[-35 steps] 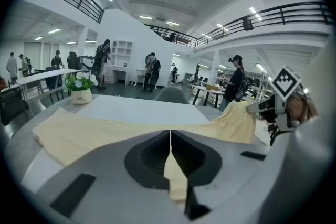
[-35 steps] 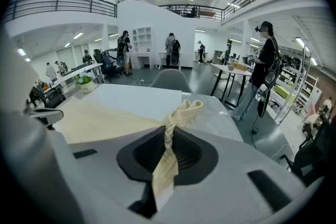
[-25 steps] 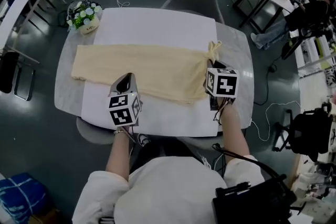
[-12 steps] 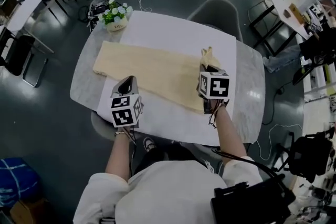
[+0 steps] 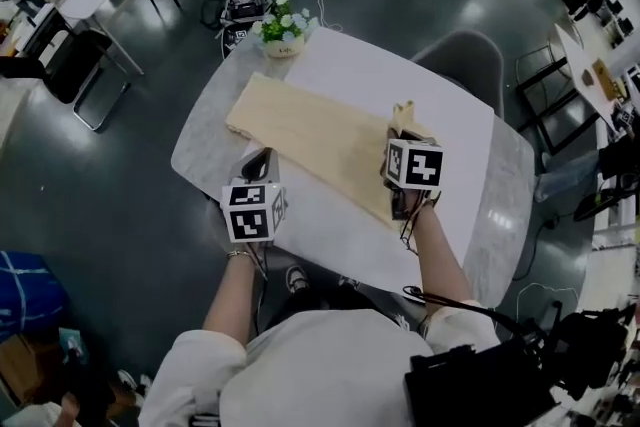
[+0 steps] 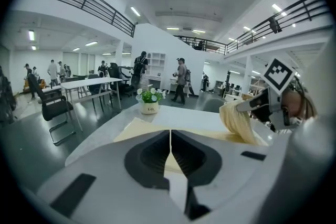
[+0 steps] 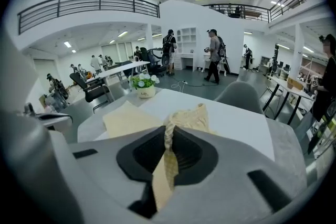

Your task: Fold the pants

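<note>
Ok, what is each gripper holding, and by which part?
The right gripper pinches the beige pants at their bunched waist end. The left gripper has its fingers shut; whether they grip fabric cannot be told.

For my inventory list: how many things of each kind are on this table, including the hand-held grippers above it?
Pants: 1
Flower pot: 1
White mat: 1
Hand-held gripper: 2, left hand-held gripper, right hand-held gripper
Total: 5

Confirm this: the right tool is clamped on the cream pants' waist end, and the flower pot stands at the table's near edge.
Wrong on the pot. The right tool is clamped on the pants at their waist end, but the flower pot stands at the far corner of the table, as the head view shows.
</note>
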`<state>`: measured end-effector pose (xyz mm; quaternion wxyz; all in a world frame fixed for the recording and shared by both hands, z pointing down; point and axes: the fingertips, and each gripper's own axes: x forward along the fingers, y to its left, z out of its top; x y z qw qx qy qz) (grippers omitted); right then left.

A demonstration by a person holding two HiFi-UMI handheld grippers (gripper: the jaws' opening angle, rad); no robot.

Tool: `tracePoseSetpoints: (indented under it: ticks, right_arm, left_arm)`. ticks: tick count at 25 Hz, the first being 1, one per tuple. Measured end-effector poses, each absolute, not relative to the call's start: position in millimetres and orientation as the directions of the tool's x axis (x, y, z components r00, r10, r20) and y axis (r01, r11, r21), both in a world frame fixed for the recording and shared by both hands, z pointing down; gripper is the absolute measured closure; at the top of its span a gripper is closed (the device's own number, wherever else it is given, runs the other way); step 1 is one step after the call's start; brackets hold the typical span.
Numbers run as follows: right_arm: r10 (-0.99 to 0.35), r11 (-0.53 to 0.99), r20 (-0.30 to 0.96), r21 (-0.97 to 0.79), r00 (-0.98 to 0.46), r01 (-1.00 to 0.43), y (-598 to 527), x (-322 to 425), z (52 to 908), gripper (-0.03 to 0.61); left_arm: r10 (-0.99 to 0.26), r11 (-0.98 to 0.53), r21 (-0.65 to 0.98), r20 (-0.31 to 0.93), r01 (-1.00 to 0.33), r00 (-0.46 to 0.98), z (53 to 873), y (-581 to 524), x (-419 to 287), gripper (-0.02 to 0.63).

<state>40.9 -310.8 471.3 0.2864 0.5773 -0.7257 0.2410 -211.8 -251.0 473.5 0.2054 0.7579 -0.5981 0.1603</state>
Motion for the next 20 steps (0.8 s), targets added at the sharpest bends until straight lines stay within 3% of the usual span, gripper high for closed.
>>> tracePoseSetpoints:
  ticks: [20]
  right_arm:
    - [-0.695,0.371,0.656,-0.023,-0.294,-0.928,-361,-87,445,0.549]
  left_arm:
    - [-0.887,-0.057,0.134,0.448,-0.989,0.112,462,-267,-306,0.600]
